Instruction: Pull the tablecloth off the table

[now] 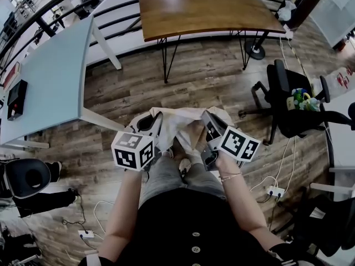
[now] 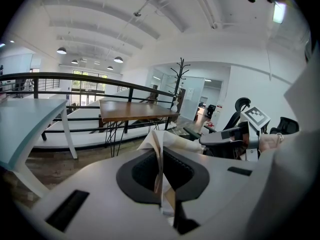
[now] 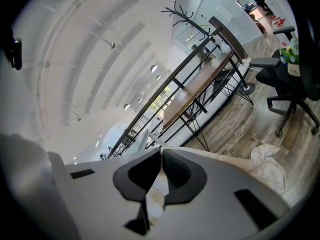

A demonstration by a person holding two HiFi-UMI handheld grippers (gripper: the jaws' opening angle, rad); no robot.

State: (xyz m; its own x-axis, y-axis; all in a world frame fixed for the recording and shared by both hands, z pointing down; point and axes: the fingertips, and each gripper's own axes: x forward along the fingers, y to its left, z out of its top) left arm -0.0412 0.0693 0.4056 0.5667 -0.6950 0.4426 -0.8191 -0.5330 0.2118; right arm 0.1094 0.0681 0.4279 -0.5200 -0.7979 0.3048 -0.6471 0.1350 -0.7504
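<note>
The cream tablecloth (image 1: pixel 180 119) hangs bunched between my two grippers, in front of the person's legs and above the wood floor. My left gripper (image 1: pixel 153 122) is shut on its left part; in the left gripper view a fold of cloth (image 2: pixel 159 143) is pinched between the dark pads. My right gripper (image 1: pixel 210 128) is shut on the right part, and a strip of cloth (image 3: pixel 156 195) runs through its closed jaws. More cloth (image 3: pixel 268 167) droops to the right of it. The brown wooden table (image 1: pixel 205 7) stands bare at the far side.
A pale blue table (image 1: pixel 55 71) stands at the left with a dark device on it. A black office chair (image 1: pixel 294 101) with toys on it is at the right. Black railings run behind the tables. Cables and power strips (image 1: pixel 274 191) lie on the floor.
</note>
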